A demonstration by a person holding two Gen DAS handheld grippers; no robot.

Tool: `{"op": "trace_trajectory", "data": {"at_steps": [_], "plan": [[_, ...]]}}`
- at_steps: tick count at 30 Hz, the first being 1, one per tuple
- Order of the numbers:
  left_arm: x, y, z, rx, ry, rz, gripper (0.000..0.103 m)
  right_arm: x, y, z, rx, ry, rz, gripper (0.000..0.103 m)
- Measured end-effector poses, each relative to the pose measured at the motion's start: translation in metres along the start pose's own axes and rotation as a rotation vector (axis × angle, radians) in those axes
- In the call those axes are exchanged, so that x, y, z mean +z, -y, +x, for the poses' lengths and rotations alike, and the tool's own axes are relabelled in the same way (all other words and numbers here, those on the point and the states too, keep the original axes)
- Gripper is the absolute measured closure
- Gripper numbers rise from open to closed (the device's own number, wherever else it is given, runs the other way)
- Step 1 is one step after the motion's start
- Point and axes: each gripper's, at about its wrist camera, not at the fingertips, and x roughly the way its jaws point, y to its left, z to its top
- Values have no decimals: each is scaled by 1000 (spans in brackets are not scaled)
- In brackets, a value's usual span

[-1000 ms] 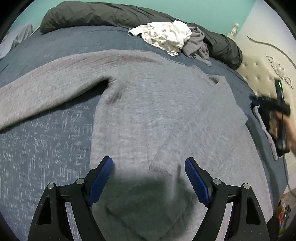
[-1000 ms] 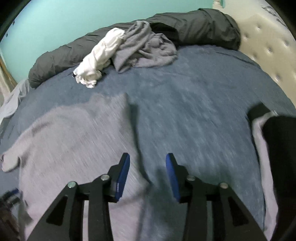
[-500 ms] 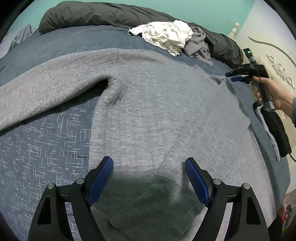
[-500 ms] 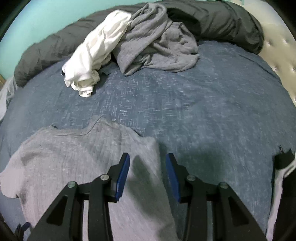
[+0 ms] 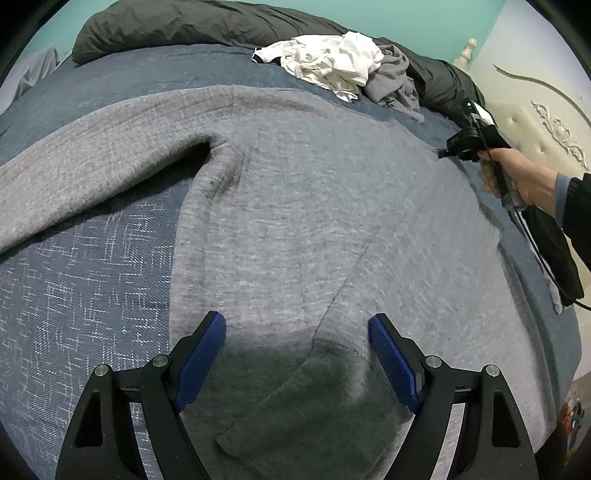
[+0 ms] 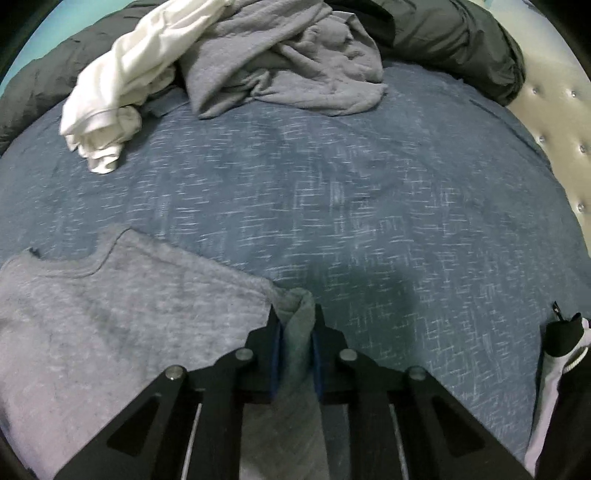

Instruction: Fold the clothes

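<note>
The grey sweater [image 5: 306,206] lies spread flat on the bed [image 6: 369,206], which has a blue woven cover; one long sleeve [image 5: 92,173] goes out to the left side, and the other sleeve [image 5: 332,398] is already folded in across the body, with its cuff near the left claw [image 5: 297,363]. The left claw hovers over this cuff with its jaws wide apart, and it holds nothing. The change is on the right side: half a second ago the right claw [image 6: 295,345] was open above the shoulder corner of the sweater, and now its jaws are closed on a pinch of the grey fabric at that corner, with the cloth bunched up between the blue pads [image 6: 275,354]. In the left wrist view the same claw is seen at the far right edge of the sweater, in the person's hand [image 5: 524,177]. This means, I think, that the grasp for the next fold is now made, and the right side of the body can be lifted and carried over toward the middle. The left claw probably should take the lower hem on the same side, so the edge stays straight during the fold. At the head of the bed a white garment [image 6: 122,81] and another grey garment [image 6: 288,62] wait in a heap against the dark duvet [image 5: 207,26].
</note>
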Motion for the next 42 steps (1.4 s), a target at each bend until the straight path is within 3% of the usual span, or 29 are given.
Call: {"op": "trace_trajectory", "data": {"at_steps": [4, 9, 12, 16, 18, 25, 27, 28, 29, 32, 42], "plan": [[-1, -2, 1, -2, -2, -2, 19, 4, 9, 9, 23, -15, 60, 89], [-2, -3, 2, -3, -3, -3, 19, 12, 32, -1, 95, 15, 142, 76], [-3, -3, 1, -5, -2, -6, 19, 13, 40, -10, 146, 40, 153, 74], [-3, -1, 1, -5, -1, -5, 19, 14, 42, -17, 204, 47, 133, 65], [-4, -1, 1, -5, -1, -4, 19, 13, 44, -22, 235, 48, 138, 51], [0, 0, 3, -8, -4, -1, 19, 15, 52, -47, 263, 148, 141, 51], [2, -1, 3, -10, -3, -3, 19, 11, 47, -47, 259, 140, 107, 56], [2, -1, 3, -10, -3, -4, 19, 7, 44, -46, 249, 132, 92, 76], [2, -1, 3, -11, -3, -6, 19, 3, 41, -45, 240, 123, 77, 86], [2, 0, 2, -12, -2, -4, 19, -12, 35, -40, 266, 98, 63, 98], [2, 0, 1, -13, -8, -2, 19, -11, 25, 1, 219, 57, 85, 98]]}}
